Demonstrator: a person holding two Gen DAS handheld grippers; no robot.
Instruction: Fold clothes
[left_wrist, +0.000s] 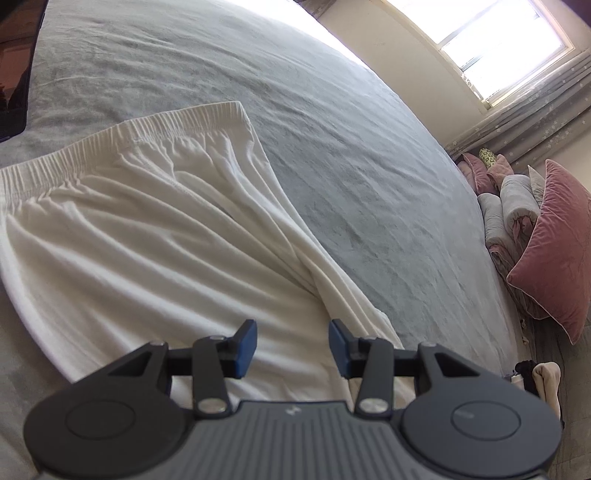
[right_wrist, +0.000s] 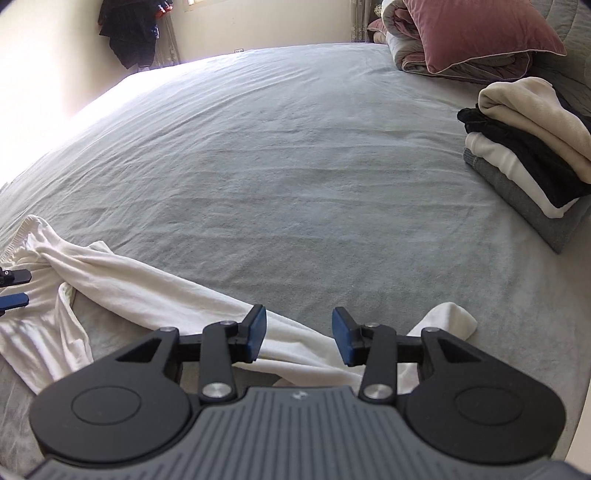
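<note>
Two open fingers (right_wrist: 258, 334) above white trousers (right_wrist: 159, 288).

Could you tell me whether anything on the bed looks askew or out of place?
Yes. The white trousers lie twisted and bunched rather than flat: one leg crosses the other near the waistband, and a cuff is curled over by the right gripper. The folded stack looks tidy.

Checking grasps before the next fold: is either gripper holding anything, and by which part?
Nothing is held: left gripper and right gripper both stand open above the white trousers.
</note>
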